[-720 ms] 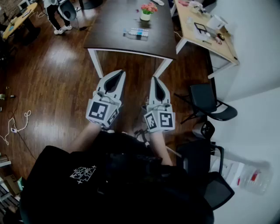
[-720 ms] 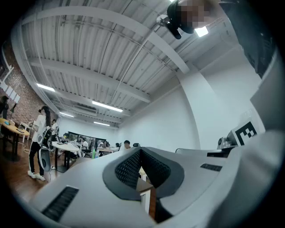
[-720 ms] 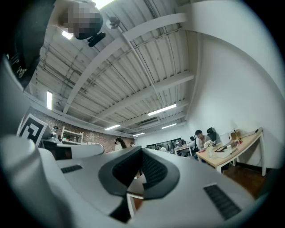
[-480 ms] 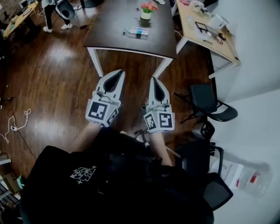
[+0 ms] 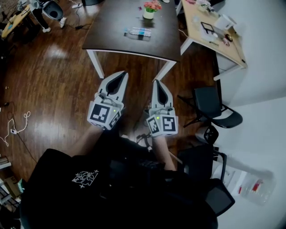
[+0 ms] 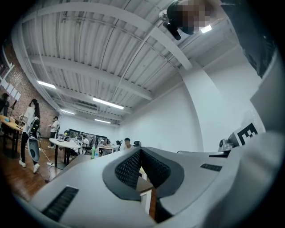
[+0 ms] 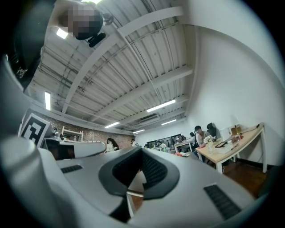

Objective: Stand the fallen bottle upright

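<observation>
A clear plastic bottle (image 5: 138, 32) with a blue label lies on its side on the dark table (image 5: 111, 31) far ahead in the head view. A small white pot of pink flowers (image 5: 152, 9) stands behind it. My left gripper (image 5: 121, 74) and right gripper (image 5: 157, 82) hang side by side over the wooden floor, well short of the table's near edge. Both point towards the table. In the left gripper view the left gripper (image 6: 140, 150) is shut with nothing between its pads. In the right gripper view the right gripper (image 7: 141, 148) is shut and empty too.
A light wooden desk (image 5: 214, 31) with clutter stands to the table's right. Two black chairs (image 5: 215, 105) (image 5: 203, 167) sit at my right, beside a white wall. Cables (image 5: 15, 127) lie on the floor at left. A person (image 5: 38, 13) walks at the far upper left.
Both grippers have kept their place and stayed shut. The person at the upper left has walked further left.
</observation>
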The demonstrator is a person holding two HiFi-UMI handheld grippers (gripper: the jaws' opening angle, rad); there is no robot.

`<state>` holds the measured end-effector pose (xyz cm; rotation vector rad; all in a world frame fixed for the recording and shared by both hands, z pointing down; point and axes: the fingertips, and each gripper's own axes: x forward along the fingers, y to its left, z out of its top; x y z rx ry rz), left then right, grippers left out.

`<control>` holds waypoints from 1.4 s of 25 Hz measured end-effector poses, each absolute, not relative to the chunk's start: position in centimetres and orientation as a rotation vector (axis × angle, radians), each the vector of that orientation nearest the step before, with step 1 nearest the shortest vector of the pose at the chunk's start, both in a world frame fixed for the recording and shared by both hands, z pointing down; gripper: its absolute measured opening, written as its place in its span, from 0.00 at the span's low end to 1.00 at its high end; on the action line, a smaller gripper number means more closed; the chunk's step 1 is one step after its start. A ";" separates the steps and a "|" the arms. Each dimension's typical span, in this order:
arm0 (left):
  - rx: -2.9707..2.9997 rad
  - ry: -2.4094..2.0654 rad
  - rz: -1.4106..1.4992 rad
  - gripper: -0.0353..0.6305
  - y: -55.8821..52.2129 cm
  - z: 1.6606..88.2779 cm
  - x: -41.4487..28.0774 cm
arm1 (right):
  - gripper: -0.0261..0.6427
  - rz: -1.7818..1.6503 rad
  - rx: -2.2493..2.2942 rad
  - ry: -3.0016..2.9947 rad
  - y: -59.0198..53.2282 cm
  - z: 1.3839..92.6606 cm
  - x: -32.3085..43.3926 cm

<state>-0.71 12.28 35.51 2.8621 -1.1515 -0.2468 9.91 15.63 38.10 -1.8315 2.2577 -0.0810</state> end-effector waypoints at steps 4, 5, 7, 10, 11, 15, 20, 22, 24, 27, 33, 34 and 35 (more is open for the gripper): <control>2.858 -1.129 -0.236 0.05 8.5 36.2 -0.2 | 0.07 -0.083 -1.847 2.260 11.9 38.6 10.2; 2.856 -1.124 -0.235 0.05 7.3 36.4 -0.2 | 0.07 -0.085 -1.852 2.261 10.7 38.6 10.2; 2.862 -1.113 -0.239 0.05 4.5 36.4 -0.1 | 0.07 -0.089 -1.866 2.260 8.2 38.7 10.3; 2.861 -1.102 -0.252 0.05 0.0 36.5 -0.3 | 0.07 -0.097 -1.894 2.251 4.0 38.7 10.4; 2.860 -1.093 -0.252 0.05 -1.5 36.6 -0.4 | 0.07 -0.097 -1.902 2.250 2.6 38.7 10.3; 2.877 -1.044 -0.236 0.05 -7.0 36.7 -0.2 | 0.07 -0.087 -1.919 2.231 -3.2 38.1 10.0; 2.890 -0.990 -0.257 0.05 -12.5 35.8 0.1 | 0.07 -0.078 -1.931 2.212 -9.1 37.5 9.8; 2.887 -0.989 -0.256 0.05 -14.1 36.0 0.3 | 0.07 -0.085 -1.933 2.225 -10.6 37.7 9.8; 2.876 -0.991 -0.252 0.05 -15.6 36.4 0.5 | 0.07 -0.096 -1.937 2.239 -12.0 38.0 9.9; 2.860 -1.007 -0.242 0.05 -17.8 37.1 1.0 | 0.07 -0.106 -1.930 2.267 -14.3 38.7 10.5; 2.836 -1.081 -0.212 0.05 -21.9 38.1 2.9 | 0.07 -0.121 -1.868 2.329 -19.5 39.3 12.5; 2.832 -1.099 -0.204 0.05 -22.6 38.3 3.3 | 0.07 -0.120 -1.855 2.345 -20.4 39.4 13.0; 2.828 -1.118 -0.192 0.05 -23.3 38.6 3.7 | 0.07 -0.120 -1.843 2.359 -21.3 39.5 13.6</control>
